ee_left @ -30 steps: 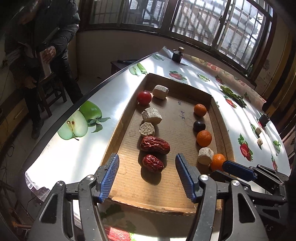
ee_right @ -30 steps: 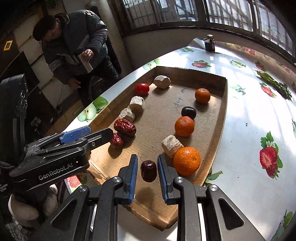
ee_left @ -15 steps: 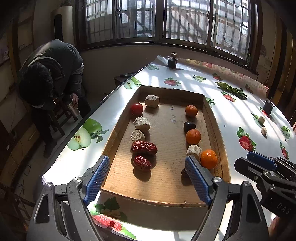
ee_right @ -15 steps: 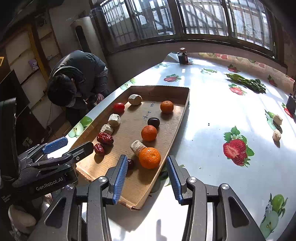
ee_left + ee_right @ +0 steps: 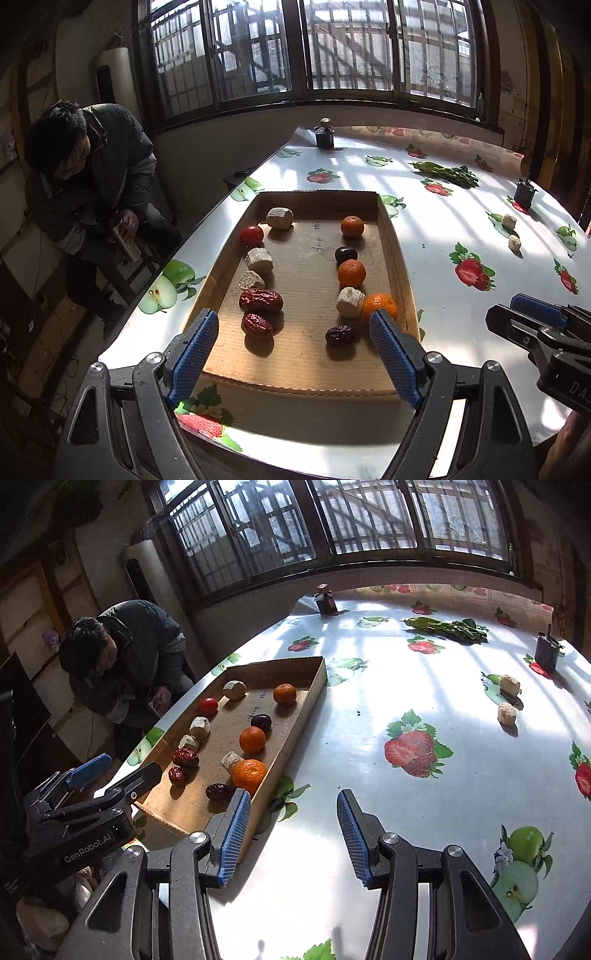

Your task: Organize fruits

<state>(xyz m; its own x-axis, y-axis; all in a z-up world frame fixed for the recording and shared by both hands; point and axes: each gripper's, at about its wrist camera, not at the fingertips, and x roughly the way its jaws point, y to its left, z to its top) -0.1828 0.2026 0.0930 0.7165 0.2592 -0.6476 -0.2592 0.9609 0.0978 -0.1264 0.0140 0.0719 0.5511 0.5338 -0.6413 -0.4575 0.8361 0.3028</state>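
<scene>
Both grippers, left [image 5: 291, 354] and right [image 5: 291, 834], are spread wide, empty; that date [image 5: 339, 335] looks soft and light, pinch its middle gently.

Left gripper [image 5: 291, 347] with jaws spread wide, nothing between its blue pads, fingers pointing toward 12 o'clock, right gripper [image 5: 291, 834] likewise parted and bare, sitting at the left's 3 o'clock

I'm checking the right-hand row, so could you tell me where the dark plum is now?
In the left wrist view the dark plum sits in the cardboard tray, in its right-hand row, between two oranges.
</scene>
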